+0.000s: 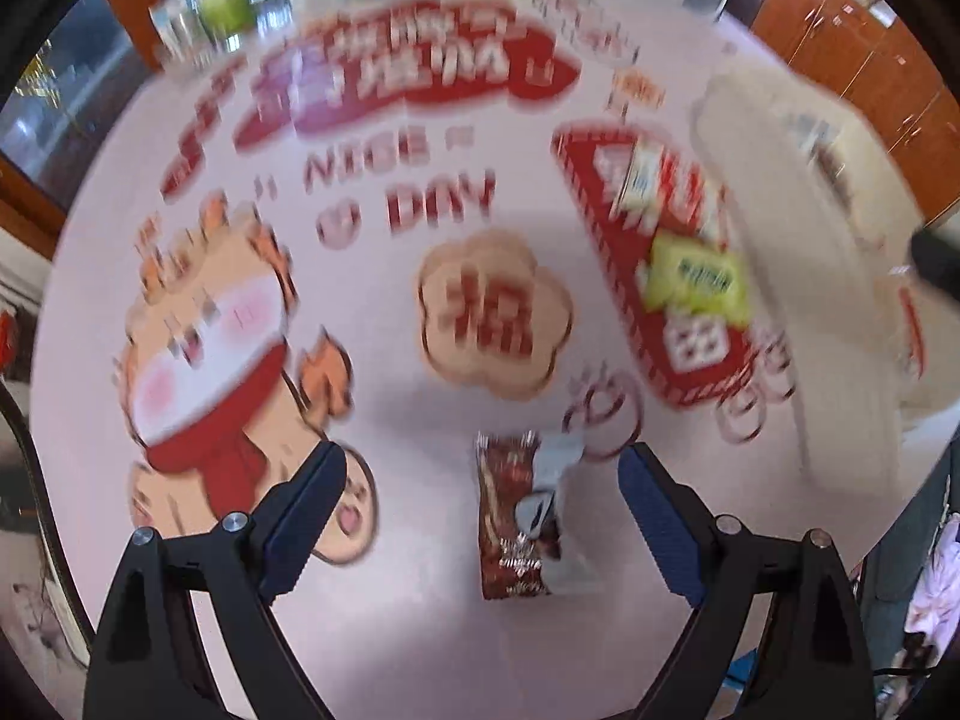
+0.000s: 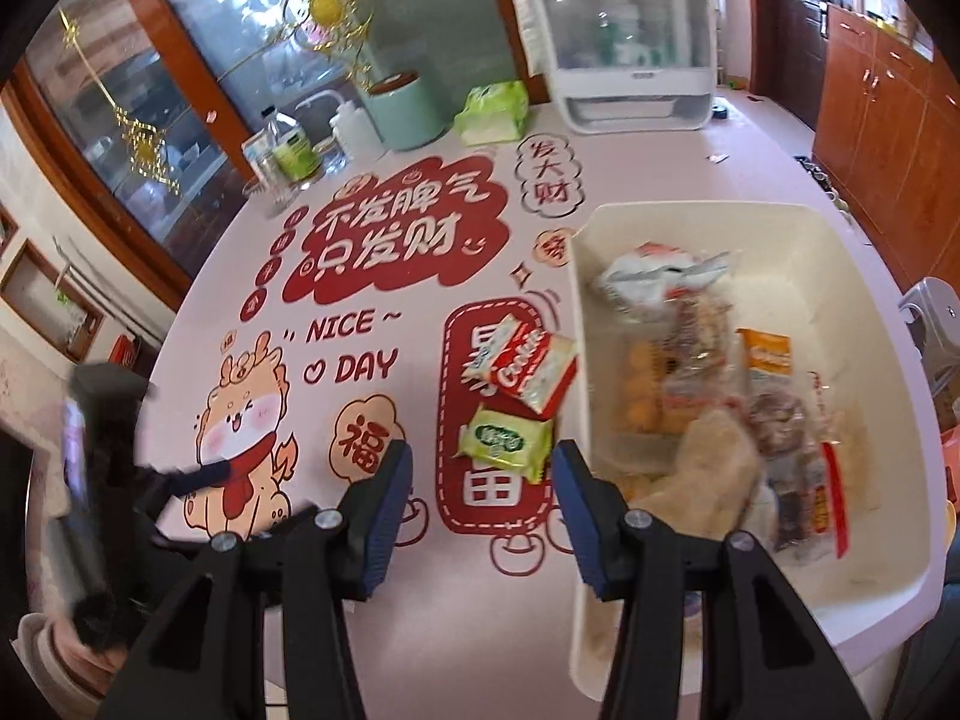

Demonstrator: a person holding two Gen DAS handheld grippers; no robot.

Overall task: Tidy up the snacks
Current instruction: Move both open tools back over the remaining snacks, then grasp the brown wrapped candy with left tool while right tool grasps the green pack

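In the left wrist view my left gripper [image 1: 483,468] is open and empty, just above a brown snack packet [image 1: 516,519] lying on the table between its fingers. A green packet [image 1: 696,279] and a red-and-white packet [image 1: 639,177] lie farther right beside the white bin [image 1: 798,192]. In the right wrist view my right gripper [image 2: 483,462] is open and empty, right in front of the green packet [image 2: 507,441]. The red-and-white packet [image 2: 528,369] lies just beyond it. The white bin [image 2: 840,240] on the right holds several snack bags [image 2: 702,372]. The left gripper [image 2: 180,480] shows blurred at far left.
The table has a pink printed cover [image 2: 372,324]. At its far edge stand a bottle [image 2: 291,147], a mint canister [image 2: 405,111], a green tissue pack [image 2: 492,111] and a white dish cabinet [image 2: 624,48]. Wooden cupboards [image 2: 888,120] are at right.
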